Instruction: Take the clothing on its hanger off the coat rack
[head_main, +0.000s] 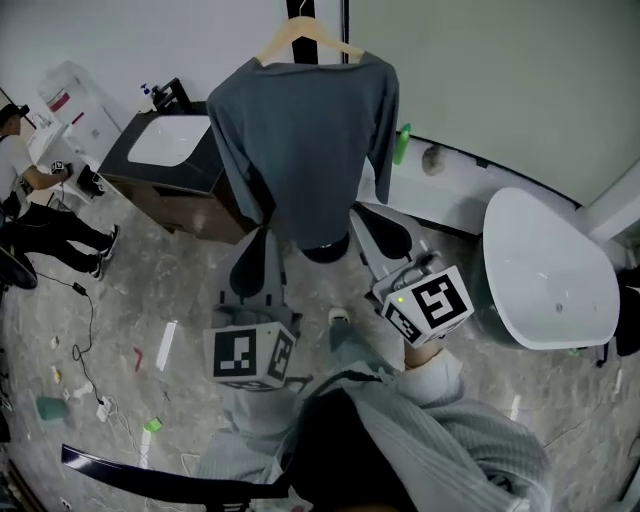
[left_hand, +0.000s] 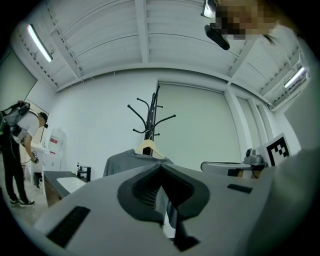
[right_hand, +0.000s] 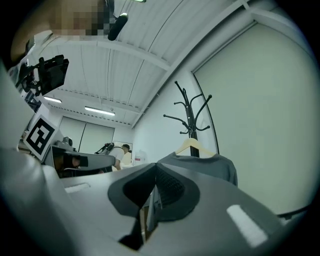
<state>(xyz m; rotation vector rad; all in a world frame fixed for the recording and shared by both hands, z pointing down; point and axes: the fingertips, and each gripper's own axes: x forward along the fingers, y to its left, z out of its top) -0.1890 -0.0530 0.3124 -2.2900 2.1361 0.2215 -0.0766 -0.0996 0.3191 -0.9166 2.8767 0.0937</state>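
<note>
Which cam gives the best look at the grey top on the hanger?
Head view. The grey top shows nearly whole there, shoulders to hem, on its hanger. In the left and right gripper views only its upper part shows; the left gripper and right gripper block the rest.

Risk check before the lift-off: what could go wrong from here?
1. The left gripper and right gripper are both shut and empty; unopened, they would only shove the hanger.
2. Gripping the grey shirt alone could pull it off the hanger.
3. The hanger hook might snag the coat rack's upturned prongs.
</note>
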